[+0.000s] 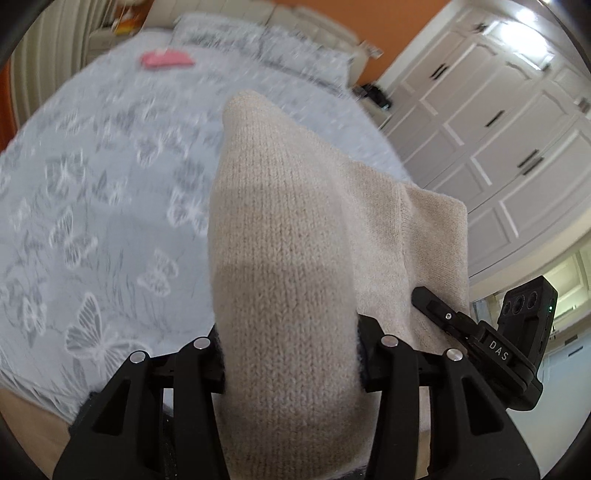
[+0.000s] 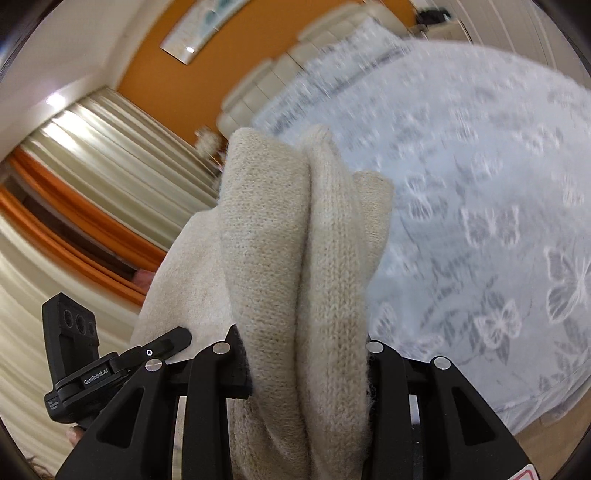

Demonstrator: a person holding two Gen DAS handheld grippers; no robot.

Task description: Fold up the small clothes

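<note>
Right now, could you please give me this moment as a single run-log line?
left tongs: shut on beige knit garment | right tongs: shut on it | garment off the butterfly bedspread | fold: not yet done

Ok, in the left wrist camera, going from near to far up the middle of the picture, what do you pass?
Left gripper clamped on the beige knitted garment → butterfly-print bedspread → pink item lying on it → pillows → cream headboard.

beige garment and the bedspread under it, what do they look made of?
Beige garment: soft knit, likely wool or acrylic; visible stitch rows and fuzzy edges, matte. Bedspread: thin woven or printed fabric, pale grey with a butterfly pattern; blur hides the weave.
</note>
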